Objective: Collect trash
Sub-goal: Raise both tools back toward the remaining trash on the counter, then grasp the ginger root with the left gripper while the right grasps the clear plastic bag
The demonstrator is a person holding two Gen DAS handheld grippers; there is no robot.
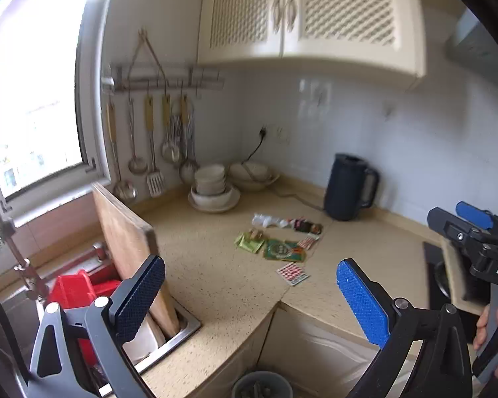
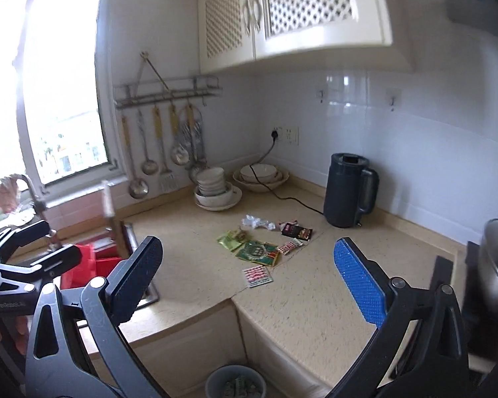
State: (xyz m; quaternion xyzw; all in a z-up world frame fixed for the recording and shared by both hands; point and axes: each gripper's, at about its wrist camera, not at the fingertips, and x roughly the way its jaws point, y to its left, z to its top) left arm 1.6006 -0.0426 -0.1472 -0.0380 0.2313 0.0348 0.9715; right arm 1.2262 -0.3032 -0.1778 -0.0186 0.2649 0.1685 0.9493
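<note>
On the counter [image 2: 196, 265], near the corner, lay a little pile of trash: a white crumpled wrapper [image 2: 257, 222], a dark packet [image 2: 295, 231], a green packet [image 2: 258, 252] and a red and white packet [image 2: 257, 276]. Just behind them stood a dark kettle [image 2: 348, 190] and a stack of bowls [image 2: 212, 185]. The left gripper [image 1: 249, 301] was held wide open with nothing in it. The right gripper [image 2: 249, 285] was wide open and empty too. Both were well back from the trash. Down on the floor sat a grey bin [image 2: 235, 381].
</note>
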